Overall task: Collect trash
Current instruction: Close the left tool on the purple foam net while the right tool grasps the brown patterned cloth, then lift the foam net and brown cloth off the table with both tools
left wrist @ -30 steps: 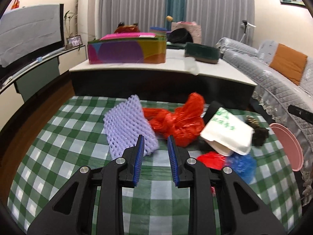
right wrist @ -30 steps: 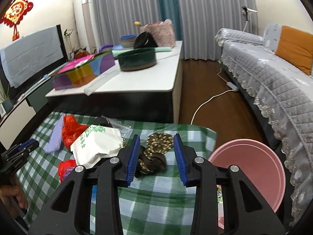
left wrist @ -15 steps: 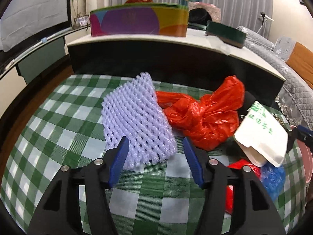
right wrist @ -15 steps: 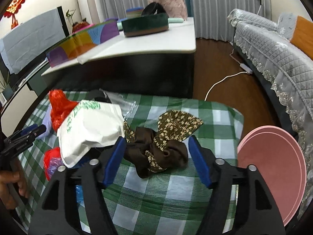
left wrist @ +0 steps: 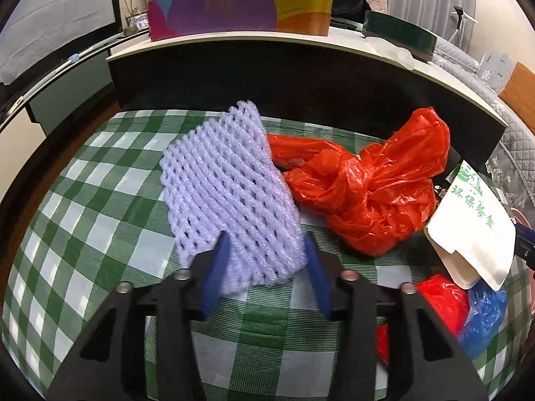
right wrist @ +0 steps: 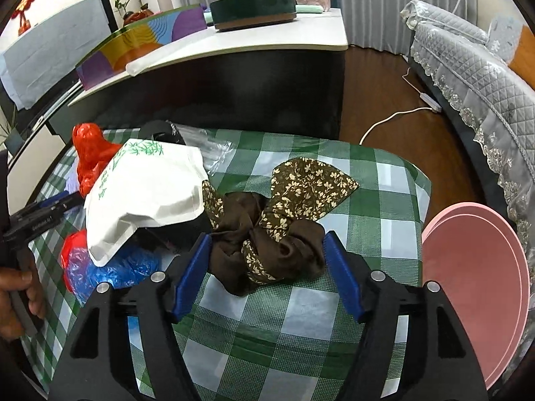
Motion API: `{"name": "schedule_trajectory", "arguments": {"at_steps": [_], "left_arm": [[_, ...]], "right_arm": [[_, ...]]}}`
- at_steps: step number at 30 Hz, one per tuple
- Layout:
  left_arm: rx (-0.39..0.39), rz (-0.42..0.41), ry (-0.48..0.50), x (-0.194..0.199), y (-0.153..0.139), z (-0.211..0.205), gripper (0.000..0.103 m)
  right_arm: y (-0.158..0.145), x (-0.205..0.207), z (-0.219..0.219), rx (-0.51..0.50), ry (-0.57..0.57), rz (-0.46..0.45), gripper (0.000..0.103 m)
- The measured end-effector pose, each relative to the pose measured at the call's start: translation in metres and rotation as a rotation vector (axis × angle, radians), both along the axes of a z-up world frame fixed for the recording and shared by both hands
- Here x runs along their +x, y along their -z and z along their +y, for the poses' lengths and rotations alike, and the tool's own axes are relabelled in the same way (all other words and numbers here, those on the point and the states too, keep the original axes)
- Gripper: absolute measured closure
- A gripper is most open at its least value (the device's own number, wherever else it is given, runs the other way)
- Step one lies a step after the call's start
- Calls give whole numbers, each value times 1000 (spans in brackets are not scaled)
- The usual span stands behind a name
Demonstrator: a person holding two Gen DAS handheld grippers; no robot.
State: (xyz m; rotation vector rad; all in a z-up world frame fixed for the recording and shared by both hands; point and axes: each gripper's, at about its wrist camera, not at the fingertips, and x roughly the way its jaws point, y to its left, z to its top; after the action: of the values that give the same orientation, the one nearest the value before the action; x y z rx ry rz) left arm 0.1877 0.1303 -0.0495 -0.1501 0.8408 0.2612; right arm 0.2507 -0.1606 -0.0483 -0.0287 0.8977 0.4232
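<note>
A lilac foam net [left wrist: 227, 193] lies on the green checked tablecloth [left wrist: 100, 217]. My left gripper [left wrist: 266, 245] straddles the net's near edge, its jaws closing, the pads at the net's sides without squeezing it. A brown flowered cloth [right wrist: 267, 234] lies bunched on the tablecloth [right wrist: 384, 207]. My right gripper [right wrist: 267, 239] has the cloth between its fingers, jaws closing slightly, with small gaps at both pads. A red plastic bag [left wrist: 367, 193], a white food box [right wrist: 147, 193] and blue plastic [right wrist: 110, 267] lie between the two.
A pink basin [right wrist: 474, 284] stands off the table's right edge. A low white-topped table [right wrist: 267, 43] with a colourful box [left wrist: 240, 6] is just behind. A grey sofa [right wrist: 468, 67] runs along the right. A hand [right wrist: 16, 287] holds the left gripper [right wrist: 43, 214].
Both grippers came down and closer to the table. The left one spread around the foam net, then narrowed. The right one spread wide around the brown cloth.
</note>
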Motion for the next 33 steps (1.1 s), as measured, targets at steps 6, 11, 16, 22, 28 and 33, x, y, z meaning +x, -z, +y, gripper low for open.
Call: {"name": "schedule_trajectory", "arguments": {"at_steps": [6,11,16,22,28,33], "left_arm": [[-8,-20,-10,-4,-4,4,91],[15,-43,1,-11,-11,-1,91],[28,-78,19,-22,-21,-6,92],[34,-115,40,-40,-33,-15,92],[37,-159,60,-62,-50,-23,92],[28,-195,71,-80,-63,-26,92]], "right_arm": [[-3,-4,-2,-3,-8,-7,71],[-14,-11,-12,6,5,-49,91],[-31,-22,-22,29,24,-101,103],[-46,-38,-33,42,42,-144,103],[-59,-56,-44,61,53,-182,103],[-69,-66,-56,89,71,-205,103]]}}
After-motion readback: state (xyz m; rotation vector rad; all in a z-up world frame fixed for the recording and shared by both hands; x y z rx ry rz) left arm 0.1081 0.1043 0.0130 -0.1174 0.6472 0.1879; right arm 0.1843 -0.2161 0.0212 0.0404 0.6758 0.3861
